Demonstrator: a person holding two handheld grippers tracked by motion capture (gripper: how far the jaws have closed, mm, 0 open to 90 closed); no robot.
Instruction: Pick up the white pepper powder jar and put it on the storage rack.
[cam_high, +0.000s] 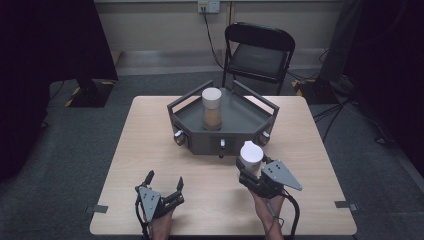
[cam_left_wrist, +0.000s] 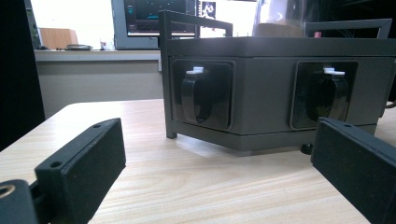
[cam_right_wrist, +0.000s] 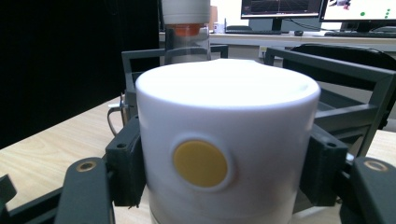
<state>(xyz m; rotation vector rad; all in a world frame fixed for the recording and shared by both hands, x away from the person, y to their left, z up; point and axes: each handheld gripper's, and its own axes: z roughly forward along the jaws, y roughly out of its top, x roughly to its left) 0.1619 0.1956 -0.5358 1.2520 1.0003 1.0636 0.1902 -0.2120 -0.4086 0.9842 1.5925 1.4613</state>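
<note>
White canister (cam_high: 251, 154) is pinched upright by right gripper (cam_high: 252, 172), held just in front of the grey tray (cam_high: 240, 131), yellow dot seen on its side; left gripper (cam_high: 164, 184) is spread wide, empty, low over table (cam_high: 150, 130)

White-lidded containers: you have 2, one in the tray (cam_high: 212, 108), one held (cam_high: 251, 156).
Grey tray (cam_high: 250, 125): 1.
Tray knobs: 3 (cam_high: 222, 145).
Grippers: 2 (cam_high: 164, 186), (cam_high: 250, 172).
Chair (cam_high: 257, 52): 1.
</note>
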